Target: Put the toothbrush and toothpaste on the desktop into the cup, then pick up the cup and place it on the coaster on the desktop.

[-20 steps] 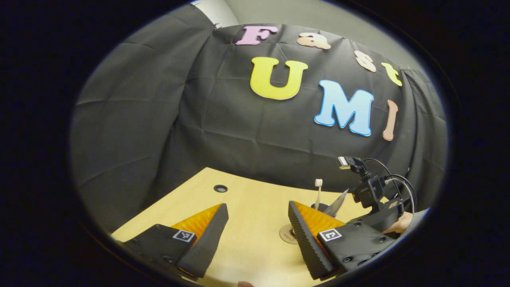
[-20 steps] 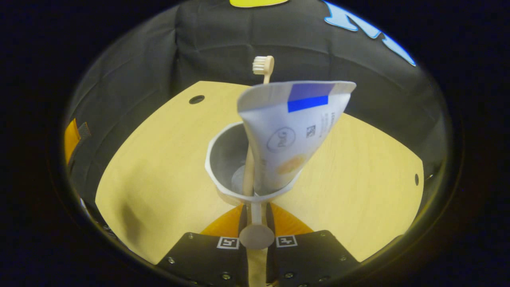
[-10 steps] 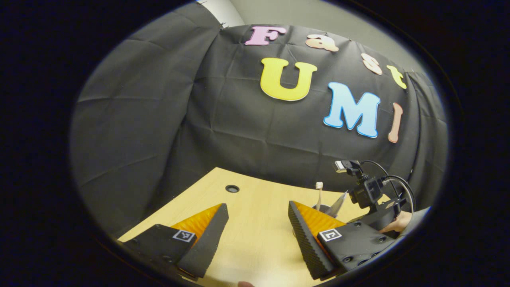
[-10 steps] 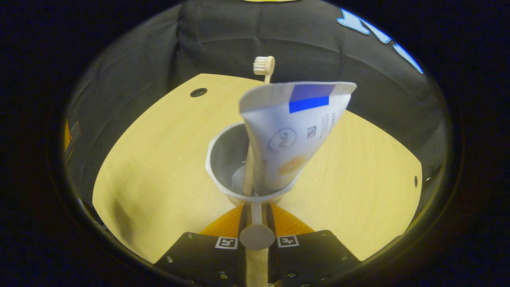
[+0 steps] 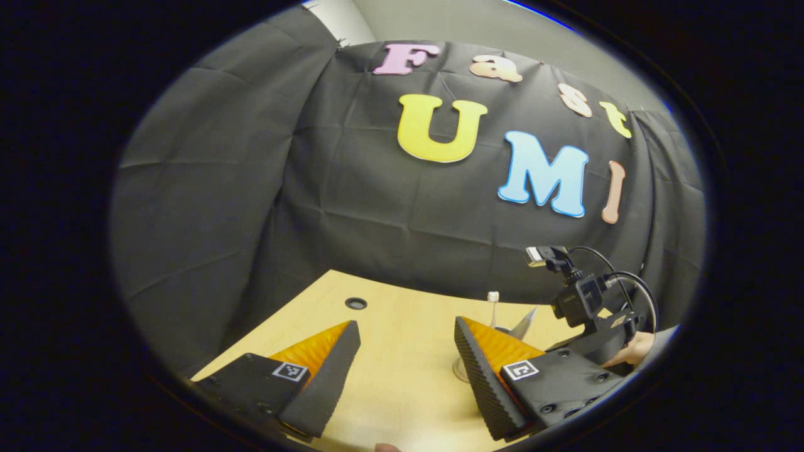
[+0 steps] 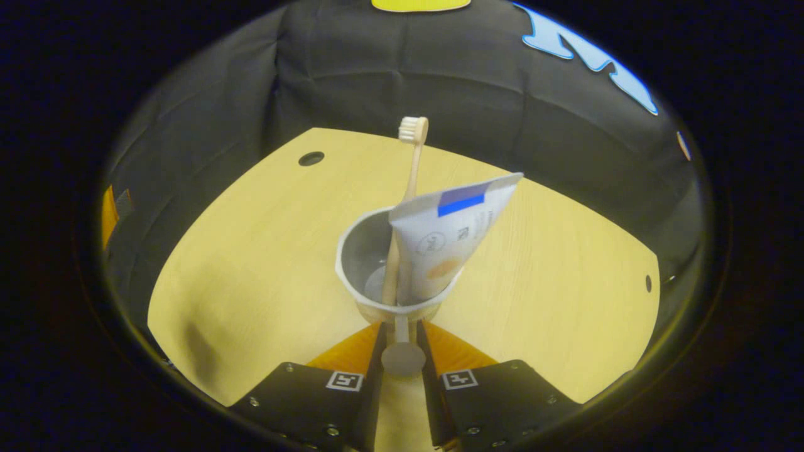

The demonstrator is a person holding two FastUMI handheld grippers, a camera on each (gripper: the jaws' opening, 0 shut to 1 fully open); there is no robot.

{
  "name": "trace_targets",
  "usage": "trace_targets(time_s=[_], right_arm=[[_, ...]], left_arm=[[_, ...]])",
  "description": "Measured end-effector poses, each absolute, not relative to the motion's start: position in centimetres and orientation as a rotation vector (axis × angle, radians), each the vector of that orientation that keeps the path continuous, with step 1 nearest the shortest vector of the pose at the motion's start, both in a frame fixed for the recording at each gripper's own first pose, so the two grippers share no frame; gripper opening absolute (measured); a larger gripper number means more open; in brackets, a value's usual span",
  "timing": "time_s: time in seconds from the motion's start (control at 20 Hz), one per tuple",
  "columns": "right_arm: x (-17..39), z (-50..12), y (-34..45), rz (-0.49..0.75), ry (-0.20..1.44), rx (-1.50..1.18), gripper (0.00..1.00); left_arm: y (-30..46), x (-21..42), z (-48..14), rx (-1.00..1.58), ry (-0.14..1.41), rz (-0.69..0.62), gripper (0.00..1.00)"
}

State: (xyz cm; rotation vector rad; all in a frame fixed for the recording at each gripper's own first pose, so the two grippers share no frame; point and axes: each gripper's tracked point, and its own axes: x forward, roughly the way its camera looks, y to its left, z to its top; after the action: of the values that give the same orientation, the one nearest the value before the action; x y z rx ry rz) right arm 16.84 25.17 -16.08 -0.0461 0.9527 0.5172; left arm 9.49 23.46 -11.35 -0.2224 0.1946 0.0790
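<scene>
Pale grey cup (image 6: 370,263) stood upright on the wooden desktop (image 6: 251,251), directly ahead of the right gripper (image 6: 402,336). Its handle (image 6: 403,358) sat between the fingers, which looked slightly parted; contact was too unclear to call. Inside the cup: cream toothbrush (image 6: 408,176), bristles up, and white toothpaste tube (image 6: 443,238), crimped end up with a blue stripe. Tube print was too small to read. Left gripper (image 5: 405,364) hung wide open above the desktop, holding nothing, well apart from the cup. Coaster (image 5: 460,371) was barely visible behind its finger.
</scene>
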Motion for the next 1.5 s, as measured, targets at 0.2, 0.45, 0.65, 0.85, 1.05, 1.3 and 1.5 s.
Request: trace_targets(time_s=[0.2, 0.45, 0.65, 0.85, 1.05, 1.3, 1.5], right_arm=[[15.8, -13.9, 24.0, 0.528, 0.894, 0.002, 0.31], [14.1, -8.9, 21.2, 0.515, 0.782, 0.030, 0.31], [12.0, -4.4, 18.4, 0.497, 0.687, 0.086, 0.31], [9.8, 0.4, 14.0, 0.424, 0.540, 0.165, 0.31], [8.1, 3.3, 8.6, 0.302, 0.426, 0.116, 0.31], [6.6, 6.3, 4.3, 0.194, 0.261, 0.053, 0.30], [6.3, 9.5, 1.6, 0.103, 0.105, -0.023, 0.30]], left_arm=[[20.9, 9.8, -9.6, -0.199, 0.174, 0.039, 0.96], [17.9, 9.6, -7.9, -0.208, 0.162, 0.003, 0.96], [15.1, 9.3, -6.6, -0.189, 0.161, -0.023, 0.96], [11.3, 9.0, -4.8, -0.169, 0.146, -0.070, 0.96], [7.4, 8.6, -3.0, -0.149, 0.119, -0.120, 0.96], [4.2, 7.6, -1.7, -0.144, 0.095, -0.143, 1.00], [2.9, 6.6, -1.4, -0.134, 0.098, -0.137, 0.99]])
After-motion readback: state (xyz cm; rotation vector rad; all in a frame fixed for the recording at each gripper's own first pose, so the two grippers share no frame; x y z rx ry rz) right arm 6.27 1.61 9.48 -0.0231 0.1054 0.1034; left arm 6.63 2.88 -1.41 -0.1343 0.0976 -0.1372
